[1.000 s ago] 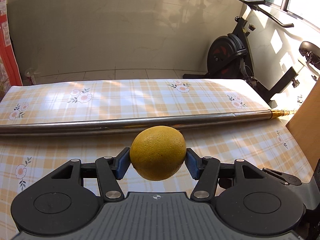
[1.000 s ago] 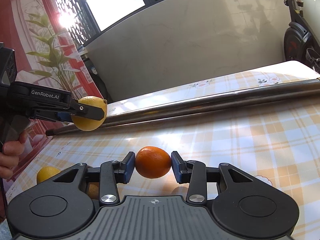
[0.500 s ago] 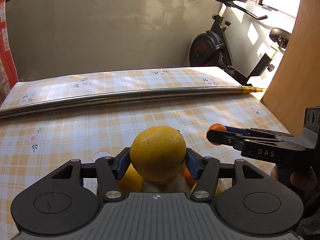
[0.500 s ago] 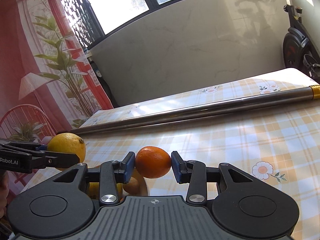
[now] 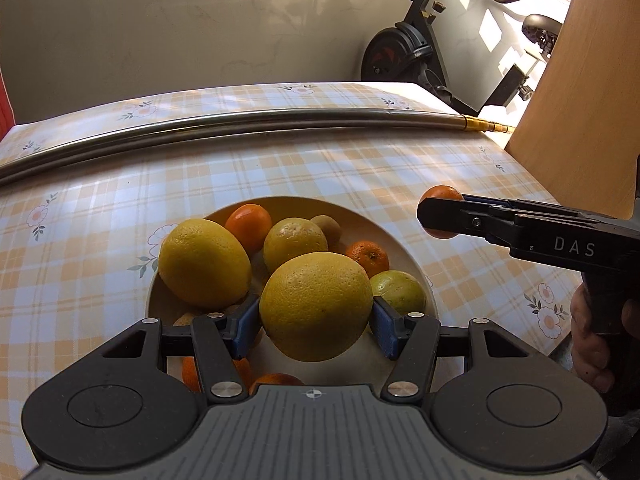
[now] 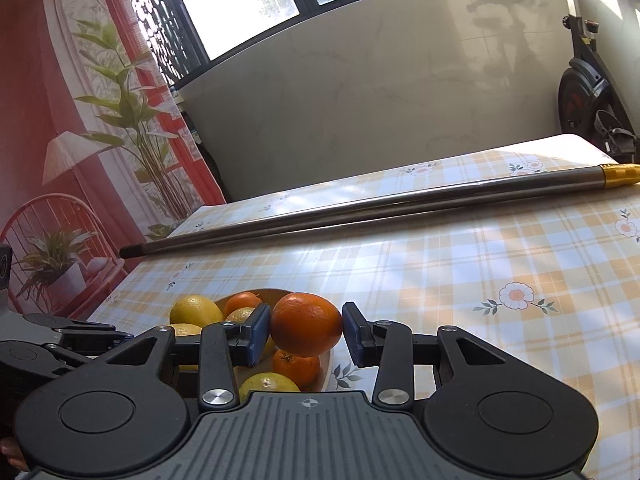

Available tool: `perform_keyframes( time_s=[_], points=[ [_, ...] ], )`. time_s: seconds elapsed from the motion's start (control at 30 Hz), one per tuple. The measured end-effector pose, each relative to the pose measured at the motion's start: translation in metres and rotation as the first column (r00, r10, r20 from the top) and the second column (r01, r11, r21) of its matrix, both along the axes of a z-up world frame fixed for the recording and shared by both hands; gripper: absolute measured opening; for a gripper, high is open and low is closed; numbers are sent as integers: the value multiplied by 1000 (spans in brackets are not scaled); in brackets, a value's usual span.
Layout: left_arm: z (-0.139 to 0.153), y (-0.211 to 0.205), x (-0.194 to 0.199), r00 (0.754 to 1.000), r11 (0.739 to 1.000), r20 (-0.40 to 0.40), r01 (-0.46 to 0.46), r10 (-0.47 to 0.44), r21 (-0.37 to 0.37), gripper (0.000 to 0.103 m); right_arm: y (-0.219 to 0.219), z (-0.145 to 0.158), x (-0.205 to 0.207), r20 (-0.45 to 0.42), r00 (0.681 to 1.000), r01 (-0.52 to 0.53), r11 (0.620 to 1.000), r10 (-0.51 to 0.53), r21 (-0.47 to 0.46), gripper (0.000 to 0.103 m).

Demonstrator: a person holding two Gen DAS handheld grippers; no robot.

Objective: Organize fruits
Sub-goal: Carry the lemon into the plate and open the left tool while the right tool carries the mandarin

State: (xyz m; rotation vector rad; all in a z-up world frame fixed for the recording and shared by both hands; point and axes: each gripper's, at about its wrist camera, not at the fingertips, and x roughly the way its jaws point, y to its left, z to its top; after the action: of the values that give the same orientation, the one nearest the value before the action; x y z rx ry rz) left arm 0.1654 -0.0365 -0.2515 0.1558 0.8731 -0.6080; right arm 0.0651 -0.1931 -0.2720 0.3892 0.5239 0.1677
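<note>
Left wrist | left hand-held gripper (image 5: pixel 316 316) clamps yellow citrus (image 5: pixel 316 306) | right hand-held gripper (image 6: pixel 306 330) clamps orange (image 6: pixel 306 324)

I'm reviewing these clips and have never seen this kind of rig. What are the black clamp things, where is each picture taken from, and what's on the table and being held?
There is no robot here: a person holds a hand-operated two-finger gripper in each hand, and each gripper carries a camera that looks forward along its fingers. One picture comes from the left gripper, which is clamped on a large yellow citrus fruit above a bowl of mixed fruit. The other comes from the right gripper, clamped on an orange. In the left view that gripper appears from the side, at the right, with the person's hand on its handle. The bowl stands on a checked tablecloth, and a long metal pole lies across it further back.
</note>
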Motion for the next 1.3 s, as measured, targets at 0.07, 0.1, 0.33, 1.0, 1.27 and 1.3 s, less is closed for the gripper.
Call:
perform_keyframes(
  time_s=[0.07,0.1,0.33,1.0,1.27,1.3],
  points=[
    [-3,-4,0,1000,1000,4,6,-6,8,61,2,1,-2,-1,1000,-2,1000,2,-7,36],
    [-4,-4,0,1000,1000,5,8,-8,10,61,3,2,-2,-1,1000,-4,1000,4,-9,36],
    [-11,-8,-6,1000,999,4,31,-31,43,61,6,2,-2,-8,1000,-16,1000,16,-16,36],
    [-15,-7,-29,996,995,-24,90,-89,46,61,11,3,-2,-13,999,-39,999,38,-31,36],
    [-15,-10,-33,994,992,-20,110,-109,58,61,12,3,-2,-13,999,-39,999,38,-32,36],
    [-15,-10,-33,994,993,-20,109,-108,54,61,12,3,-2,-13,999,-39,999,38,-32,36]
  ],
)
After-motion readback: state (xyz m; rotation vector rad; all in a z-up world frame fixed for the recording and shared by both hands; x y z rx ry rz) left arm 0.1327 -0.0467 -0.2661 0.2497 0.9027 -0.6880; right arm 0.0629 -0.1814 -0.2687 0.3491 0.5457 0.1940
